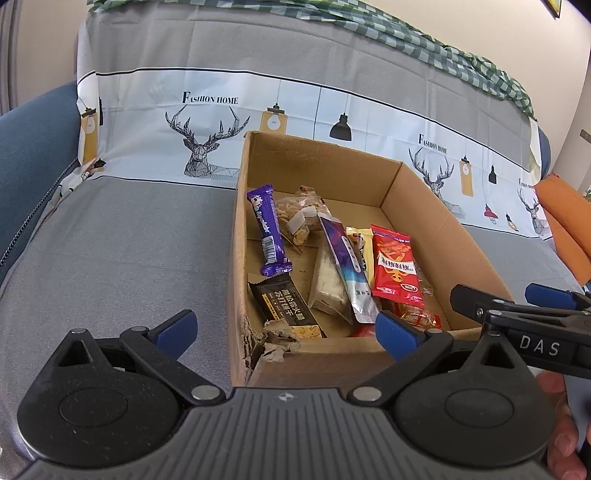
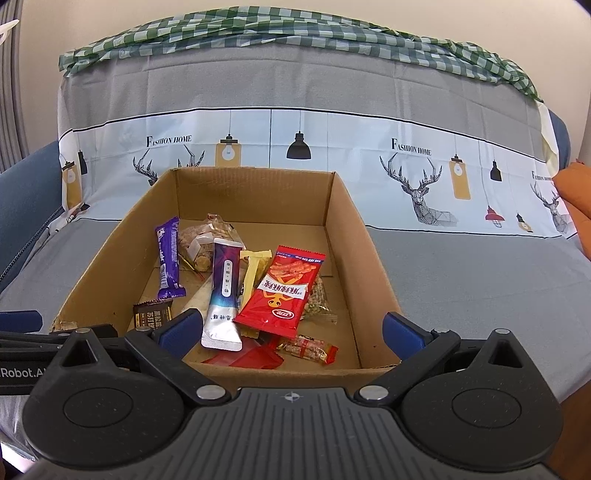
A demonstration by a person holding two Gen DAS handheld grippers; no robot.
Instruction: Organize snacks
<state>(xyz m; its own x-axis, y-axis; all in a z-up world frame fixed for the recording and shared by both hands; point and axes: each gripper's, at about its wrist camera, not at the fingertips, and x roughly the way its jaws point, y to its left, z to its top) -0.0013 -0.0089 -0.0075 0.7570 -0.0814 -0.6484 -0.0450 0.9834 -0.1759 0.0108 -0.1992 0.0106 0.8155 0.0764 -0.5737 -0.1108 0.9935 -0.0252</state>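
An open cardboard box (image 1: 436, 218) (image 2: 354, 236) sits on a sofa and holds several snacks: a purple bar (image 1: 267, 230) (image 2: 168, 264), a red packet (image 1: 395, 267) (image 2: 282, 291), a silver-purple pouch (image 1: 347, 266) (image 2: 221, 299), a black bar (image 1: 286, 308) (image 2: 153, 312) and a clear bag of nuts (image 1: 301, 212). My left gripper (image 1: 286, 334) is open and empty at the box's near left corner. My right gripper (image 2: 291, 330) is open and empty over the box's near edge; it also shows in the left wrist view (image 1: 513, 302).
The sofa seat (image 1: 129, 251) wears a grey cover with a white deer-print band (image 2: 369, 155). A green checked cloth (image 2: 295, 26) lies along the backrest top. An orange cushion (image 1: 565, 218) sits at the right. The box's near left corner (image 1: 266, 347) is torn.
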